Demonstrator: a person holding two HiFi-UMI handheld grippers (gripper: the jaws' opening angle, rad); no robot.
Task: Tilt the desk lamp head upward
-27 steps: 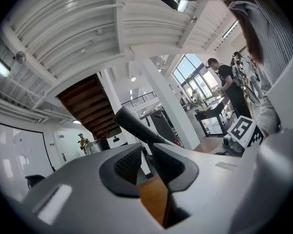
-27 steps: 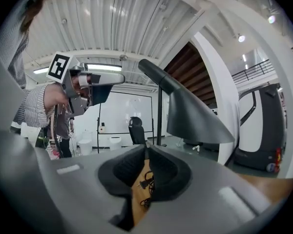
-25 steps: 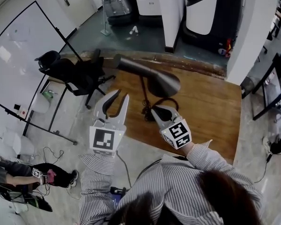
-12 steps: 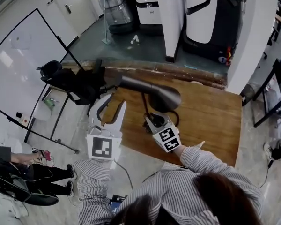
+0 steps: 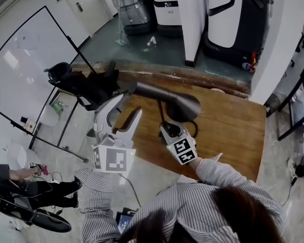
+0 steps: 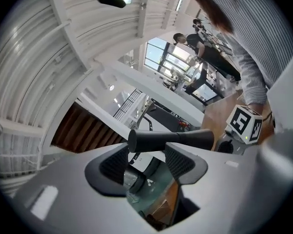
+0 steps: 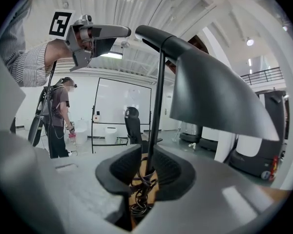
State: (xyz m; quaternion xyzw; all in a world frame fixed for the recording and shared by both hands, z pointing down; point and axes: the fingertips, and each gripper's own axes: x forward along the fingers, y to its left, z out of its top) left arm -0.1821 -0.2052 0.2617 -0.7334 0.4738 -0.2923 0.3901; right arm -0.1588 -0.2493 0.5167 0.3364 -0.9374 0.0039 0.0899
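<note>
A dark grey desk lamp stands on the wooden table [image 5: 228, 125]. Its cone head [image 5: 180, 105] tapers to a narrow rear rod [image 5: 142, 89], and a thin stem [image 5: 162, 113] runs down to the base. My left gripper [image 5: 127, 105] is raised at the rod's rear end. Its jaws are opening, and the rod [image 6: 171, 139] lies across their tips with the pads [image 6: 180, 162] not pressing on it. My right gripper [image 5: 168, 128] is low at the stem. In the right gripper view it [image 7: 146, 167] is shut on the stem [image 7: 158, 111], under the head [image 7: 215, 91].
A coiled black cable [image 7: 139, 199] lies by the lamp's base. A black office chair [image 5: 78, 82] and a whiteboard [image 5: 25, 70] stand left of the table. Large machines [image 5: 228, 14] fill the back. A person [image 5: 15, 186] crouches at lower left.
My left gripper has moved up to the lamp's rear rod, and its jaws stand wider than before. My right gripper has closed in on the stem near the base.
</note>
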